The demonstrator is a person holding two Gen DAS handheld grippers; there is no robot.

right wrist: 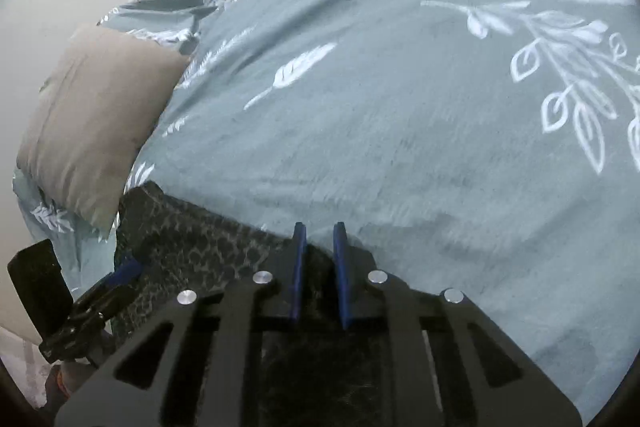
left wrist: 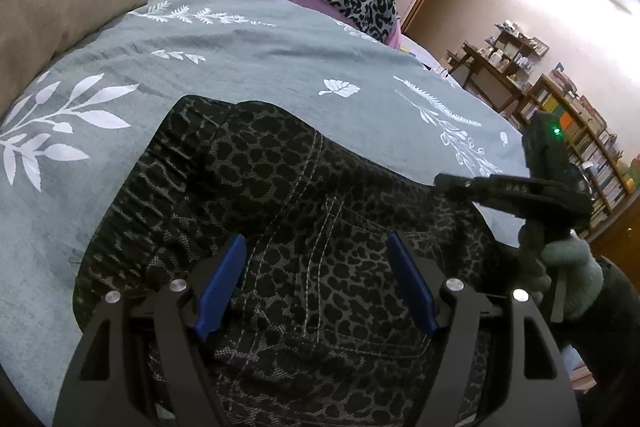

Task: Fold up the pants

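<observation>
The grey leaf-print bedspread stretches away ahead of both sets of jaws, and the dark spotted pants lie flat on it, their pocket seams directly under and between the left jaws and their far edge running just beneath the right jaws. The left gripper stands wide open over the cloth, gripping nothing, while the right gripper is drawn nearly shut at the pants' edge; whether it has pinched the fabric I cannot tell. This looks like the grasp before a fold, so next the left jaws should close on cloth and both should lift together.
</observation>
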